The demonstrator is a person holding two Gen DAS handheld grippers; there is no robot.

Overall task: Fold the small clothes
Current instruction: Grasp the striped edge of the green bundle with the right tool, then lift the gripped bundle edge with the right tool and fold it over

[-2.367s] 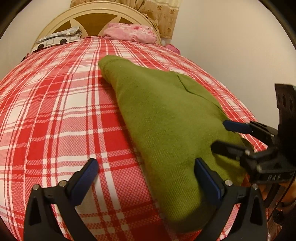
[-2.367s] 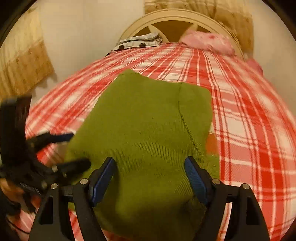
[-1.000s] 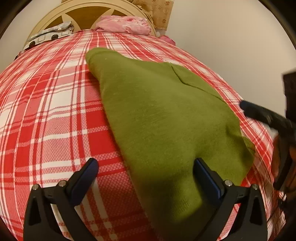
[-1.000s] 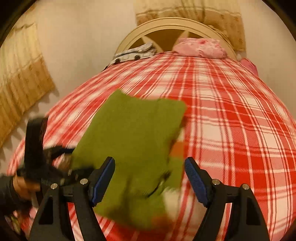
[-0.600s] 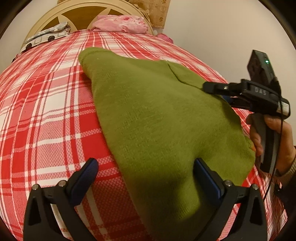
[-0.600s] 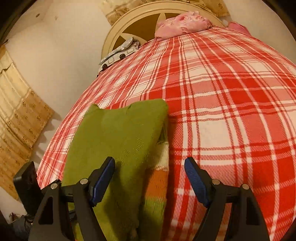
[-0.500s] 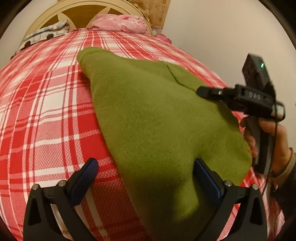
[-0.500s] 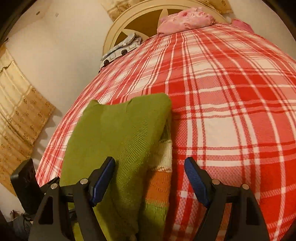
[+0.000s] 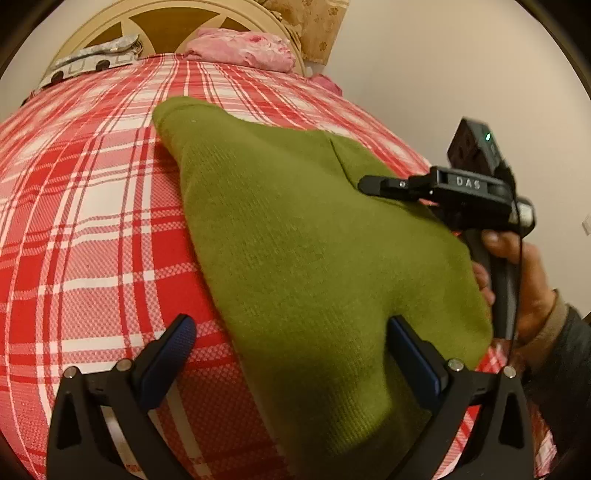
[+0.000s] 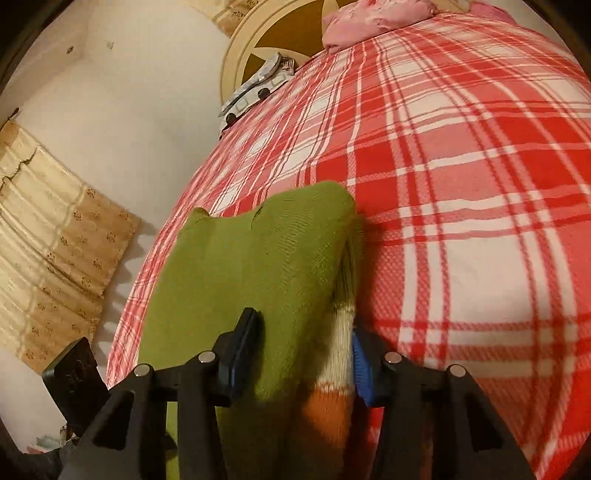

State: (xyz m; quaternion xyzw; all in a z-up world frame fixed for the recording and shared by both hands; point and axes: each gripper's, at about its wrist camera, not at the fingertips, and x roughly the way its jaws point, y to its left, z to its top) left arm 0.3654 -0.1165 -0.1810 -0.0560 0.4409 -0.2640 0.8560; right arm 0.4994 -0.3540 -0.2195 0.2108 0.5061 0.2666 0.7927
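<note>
A green knit sweater (image 9: 295, 221) lies folded on the red plaid bedspread (image 9: 92, 221). Its right edge shows white and orange stripes (image 10: 332, 384). My left gripper (image 9: 291, 354) hangs open over the sweater's near end, one finger above the cloth and the other above the bedspread. A hand (image 9: 532, 280) holds my right gripper (image 9: 369, 184) at the sweater's right edge, its lower finger hidden by cloth. In the right wrist view the right gripper (image 10: 303, 354) has its jaws closing, and the sweater (image 10: 240, 266) edge fills the gap, touching both pads.
At the bed's far end a pink pillow (image 9: 240, 51) and a grey-and-white patterned cloth (image 9: 92, 64) lie against a cream headboard (image 9: 166, 22). A beige curtain (image 10: 48, 266) hangs at the left of the right wrist view. Plaid bedspread (image 10: 461, 184) stretches right of the sweater.
The right gripper came down to the sweater's right edge, rolled, and narrowed its jaws around the folded edge. The left gripper stayed where it was, still open.
</note>
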